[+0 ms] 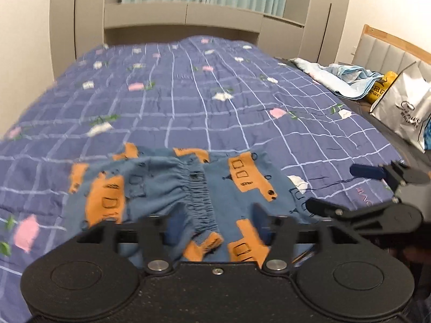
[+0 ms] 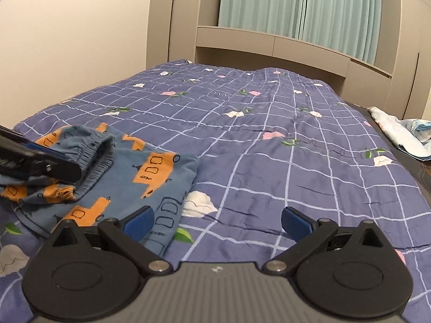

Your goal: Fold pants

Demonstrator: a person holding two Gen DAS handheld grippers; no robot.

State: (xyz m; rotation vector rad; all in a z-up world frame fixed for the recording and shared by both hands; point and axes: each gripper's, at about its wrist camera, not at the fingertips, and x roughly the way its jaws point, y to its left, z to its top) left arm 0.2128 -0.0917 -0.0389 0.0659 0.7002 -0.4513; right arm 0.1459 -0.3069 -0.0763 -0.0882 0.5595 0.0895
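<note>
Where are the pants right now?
The pants lie bunched on the checked quilt at the near left of the right wrist view. In the left wrist view they fill the bottom centre, just ahead of the left hand-held gripper.

yellow bag [image 1: 383, 87]: "maxi", partly hidden | white carrier bag [image 1: 406, 107]: dark script logo, too blurred to read | quilt [image 1: 215, 102]: small stitched lettering, unreadable

Folded pants [image 2: 150, 177] on blue checked quilt [image 2: 269, 148], right gripper [image 2: 216, 224] jaws apart
</note>
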